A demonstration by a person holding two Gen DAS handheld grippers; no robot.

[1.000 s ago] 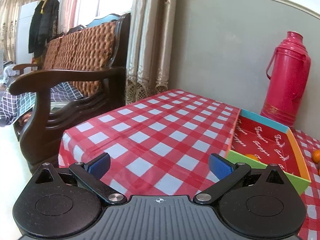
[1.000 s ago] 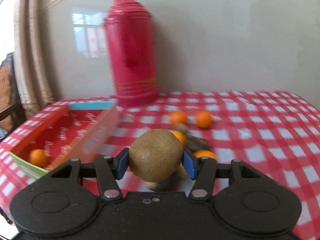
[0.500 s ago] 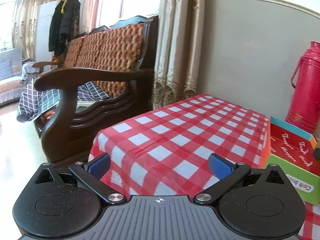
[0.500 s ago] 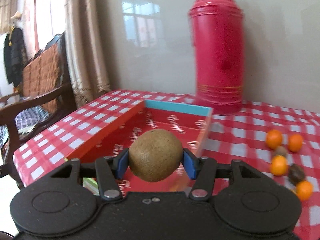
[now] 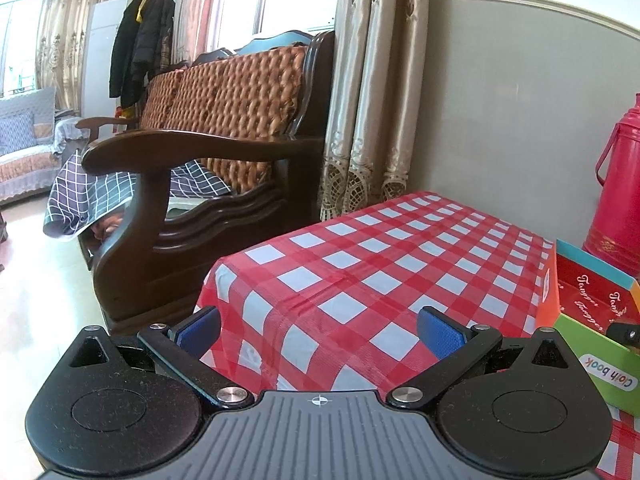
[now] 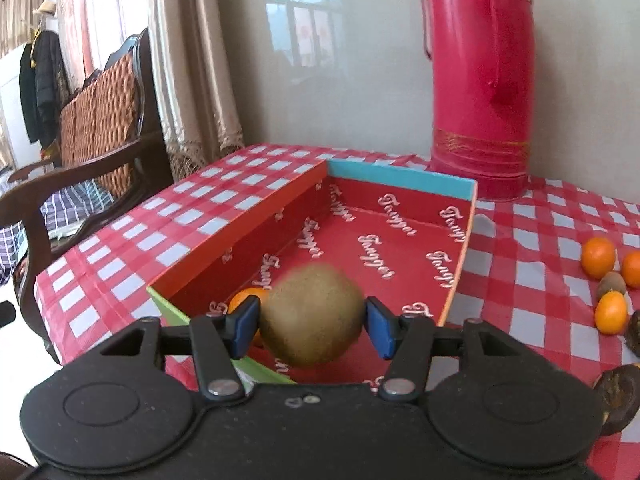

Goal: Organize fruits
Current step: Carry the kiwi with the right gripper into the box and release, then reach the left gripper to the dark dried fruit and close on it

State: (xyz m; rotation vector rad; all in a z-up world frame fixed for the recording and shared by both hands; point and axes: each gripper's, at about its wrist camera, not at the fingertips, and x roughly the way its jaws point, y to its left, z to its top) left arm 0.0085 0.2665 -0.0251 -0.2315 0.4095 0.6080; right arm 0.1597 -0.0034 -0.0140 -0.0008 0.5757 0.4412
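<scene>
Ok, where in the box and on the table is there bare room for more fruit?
The box floor is bare from the blue far wall down to the brown fruit; one orange fills the near-left corner. The cloth left of the box is bare. Right of the box, loose fruit crowds.

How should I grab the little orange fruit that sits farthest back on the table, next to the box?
Pinch the farthest orange across its round middle, coming from above. It is a smooth ball, so its widest part probably slips least, and the orange and brown fruit crowding it leave the top clearest.
</scene>
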